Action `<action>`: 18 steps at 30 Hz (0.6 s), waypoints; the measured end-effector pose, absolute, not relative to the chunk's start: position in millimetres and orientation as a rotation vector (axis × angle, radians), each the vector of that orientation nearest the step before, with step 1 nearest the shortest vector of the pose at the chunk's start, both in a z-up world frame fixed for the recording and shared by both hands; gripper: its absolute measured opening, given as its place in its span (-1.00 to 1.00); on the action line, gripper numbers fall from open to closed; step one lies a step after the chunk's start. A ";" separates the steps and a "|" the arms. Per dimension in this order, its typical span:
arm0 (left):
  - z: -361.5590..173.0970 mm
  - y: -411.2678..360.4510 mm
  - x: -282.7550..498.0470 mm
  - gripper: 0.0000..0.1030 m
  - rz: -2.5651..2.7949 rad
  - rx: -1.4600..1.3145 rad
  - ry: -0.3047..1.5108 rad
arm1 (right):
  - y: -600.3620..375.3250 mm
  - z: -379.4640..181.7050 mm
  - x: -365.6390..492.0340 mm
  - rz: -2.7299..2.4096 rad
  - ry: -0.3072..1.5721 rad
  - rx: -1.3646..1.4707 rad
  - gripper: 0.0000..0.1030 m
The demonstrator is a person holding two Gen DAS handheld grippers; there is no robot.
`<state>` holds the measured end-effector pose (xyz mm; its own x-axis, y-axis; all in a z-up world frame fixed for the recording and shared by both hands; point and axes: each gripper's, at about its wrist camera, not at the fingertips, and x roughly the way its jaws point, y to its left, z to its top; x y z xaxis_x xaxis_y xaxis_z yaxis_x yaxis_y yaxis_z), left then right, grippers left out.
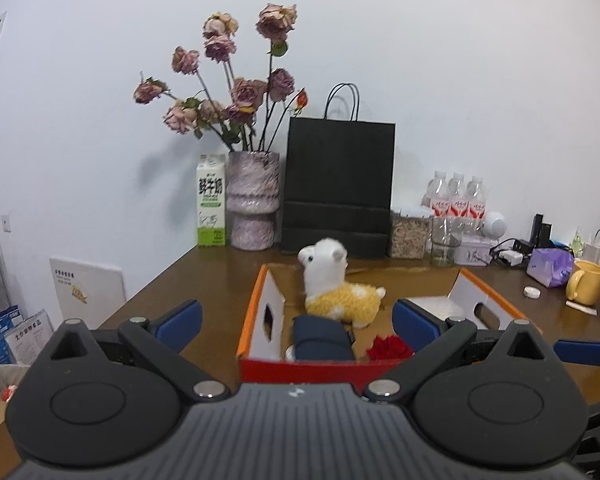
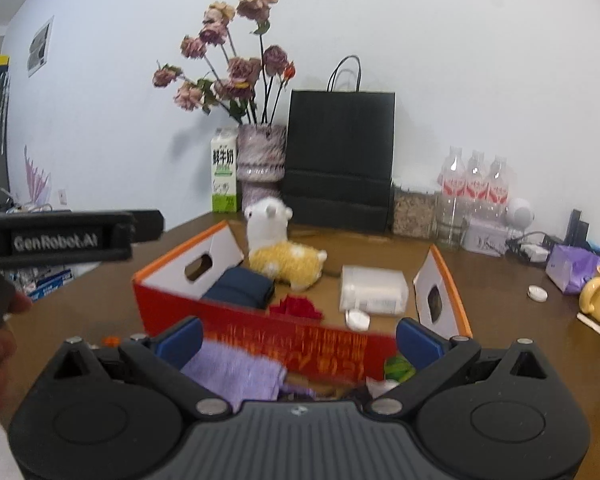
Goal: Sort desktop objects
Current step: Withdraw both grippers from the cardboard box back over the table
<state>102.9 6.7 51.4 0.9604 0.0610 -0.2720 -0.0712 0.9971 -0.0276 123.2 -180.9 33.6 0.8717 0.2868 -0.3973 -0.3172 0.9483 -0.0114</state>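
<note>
Box [image 2: 260, 336]: red cardboard with orange rim, open on top, standing on the brown table [image 1: 172, 280]; white end flaps with cut-out handles.
Inside box: plush alpaca [image 2: 280, 248] at the back, white head, yellow body; dark blue folded bundle [image 2: 240, 290] at left; red flower [image 2: 296, 307] near the front wall; clear plastic packet [image 2: 374, 288] at right; small white round case [image 2: 357, 319] just in front of the packet.
Left gripper [image 1: 296, 322]: fingers spread wide, empty, held above the box's near wall.
Right gripper [image 2: 298, 340]: fingers spread wide, empty, in front of the box.
Before box: purple cloth [image 2: 236, 372] and a green object [image 2: 398, 367], near the right gripper.
Behind box: black paper bag [image 1: 338, 184], vase of dried roses [image 1: 253, 200], milk carton [image 1: 211, 200].
Right side of table: yellow mug [image 1: 586, 282], purple packet [image 1: 550, 266], water bottles [image 1: 456, 198].
</note>
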 end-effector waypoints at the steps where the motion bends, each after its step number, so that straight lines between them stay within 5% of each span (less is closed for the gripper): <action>1: 48.5 9.0 99.0 1.00 0.069 -0.038 0.281 | -182.8 30.0 118.8 0.317 0.414 -0.080 1.00; 18: -32.5 54.4 54.8 1.00 0.130 -0.061 0.524 | -213.7 -40.7 81.1 0.255 0.617 -0.068 1.00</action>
<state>54.8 54.4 -32.5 0.8578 0.1078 -0.5025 -0.1389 0.9900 -0.0247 81.1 -213.7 -40.7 0.7851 0.2165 -0.5803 -0.2566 0.9664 0.0133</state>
